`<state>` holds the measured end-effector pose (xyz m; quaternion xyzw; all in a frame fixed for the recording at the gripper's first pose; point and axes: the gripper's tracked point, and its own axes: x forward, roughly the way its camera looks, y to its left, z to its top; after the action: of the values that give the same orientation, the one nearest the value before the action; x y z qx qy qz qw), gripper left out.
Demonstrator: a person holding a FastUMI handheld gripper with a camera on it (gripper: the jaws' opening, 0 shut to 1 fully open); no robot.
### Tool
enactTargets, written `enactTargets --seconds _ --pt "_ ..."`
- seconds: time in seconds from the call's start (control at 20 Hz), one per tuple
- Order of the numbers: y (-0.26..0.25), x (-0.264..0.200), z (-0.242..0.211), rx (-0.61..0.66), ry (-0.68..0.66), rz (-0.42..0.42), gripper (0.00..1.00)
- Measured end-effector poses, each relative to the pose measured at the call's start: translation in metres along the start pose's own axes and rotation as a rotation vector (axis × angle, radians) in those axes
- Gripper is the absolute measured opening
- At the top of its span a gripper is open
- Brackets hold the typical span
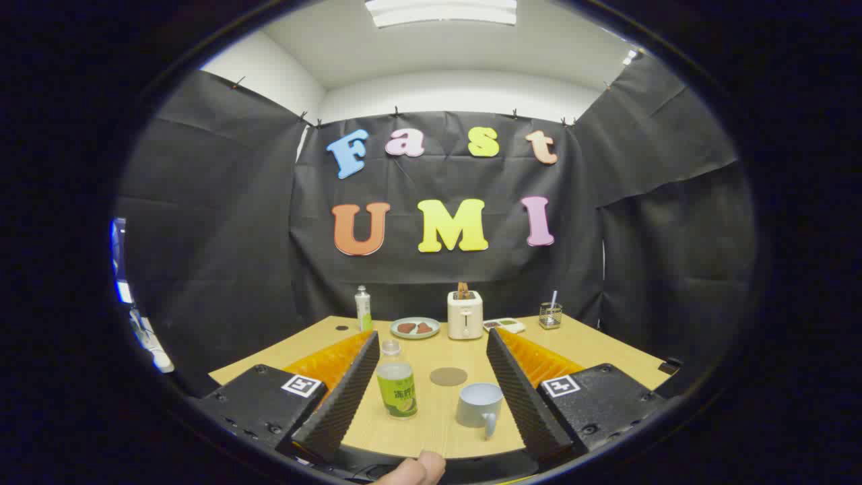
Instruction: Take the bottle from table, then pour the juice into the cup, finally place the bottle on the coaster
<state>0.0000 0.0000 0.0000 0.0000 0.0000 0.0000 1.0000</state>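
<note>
Bottle (396,380) and cup (479,405) stand between the gripper's (431,350) spread fingers.

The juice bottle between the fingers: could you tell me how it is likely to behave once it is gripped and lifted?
The bottle is tall and narrow, so a nudge from the open gripper could probably tip it. It looks like thin clear plastic, likely to give slightly when squeezed. Its round body would probably roll towards the cup if it fell.

Black cloth (222,222) drapes the booth on three sides, clipped along its top edge, with white wall (465,91) showing above it. A ceiling light (441,10) glows overhead. A pale wooden table (606,347) stands against the back cloth.
</note>
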Motion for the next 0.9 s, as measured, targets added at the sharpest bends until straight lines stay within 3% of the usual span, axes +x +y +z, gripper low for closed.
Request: enactTargets --seconds 0.9 --pt "0.022 0.019 -0.037 -0.020 0.057 -0.015 1.00"
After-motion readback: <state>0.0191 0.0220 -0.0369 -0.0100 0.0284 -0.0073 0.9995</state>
